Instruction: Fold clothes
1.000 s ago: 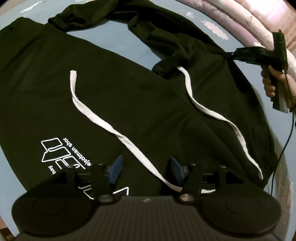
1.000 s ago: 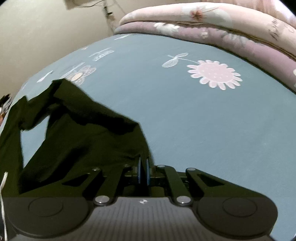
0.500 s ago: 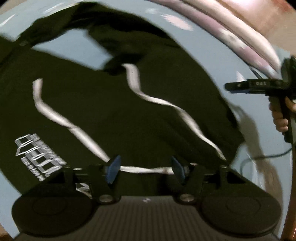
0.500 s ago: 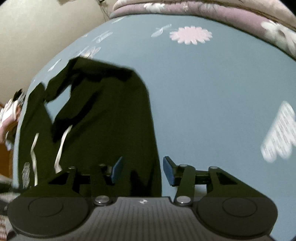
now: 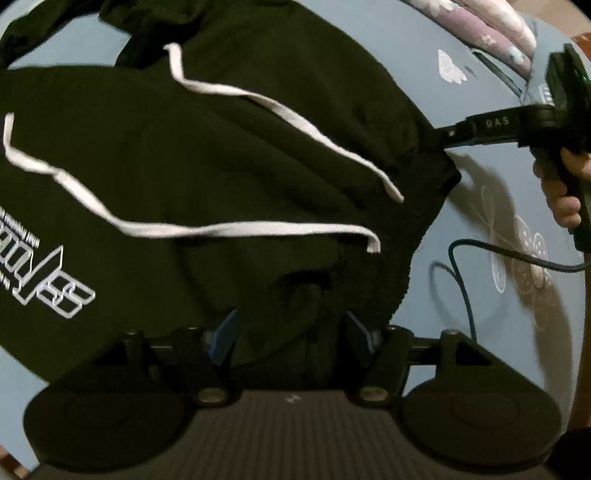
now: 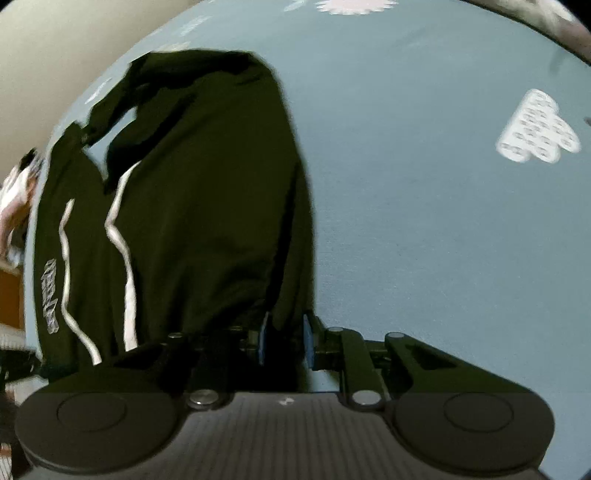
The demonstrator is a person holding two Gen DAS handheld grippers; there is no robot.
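A black hoodie (image 5: 221, 166) with two white drawstrings (image 5: 240, 230) and a white chest logo (image 5: 48, 280) lies spread on the blue bedsheet (image 5: 491, 122). My left gripper (image 5: 290, 325) hovers over the hoodie's rumpled near edge. Its jaws are opening, and the pads stand wide apart and press on nothing. My right gripper (image 6: 286, 332) is at the hoodie's (image 6: 207, 184) right border. Its jaws are closing with dark fabric between the blue pads. In the left wrist view the right gripper (image 5: 443, 136) meets the cloth edge, held by a hand (image 5: 561, 199).
A black cable (image 5: 517, 254) trails from the right tool across the sheet. A rolled floral quilt (image 5: 491, 33) lies along the far side. Bare blue sheet (image 6: 406, 221) with white prints (image 6: 535, 129) stretches right of the hoodie. A beige wall (image 6: 55, 55) rises beyond.
The right gripper let go of the sleeve it pinched, opened wide, slid to the hoodie's side edge and narrowed again. The left gripper travelled right across the hoodie front.
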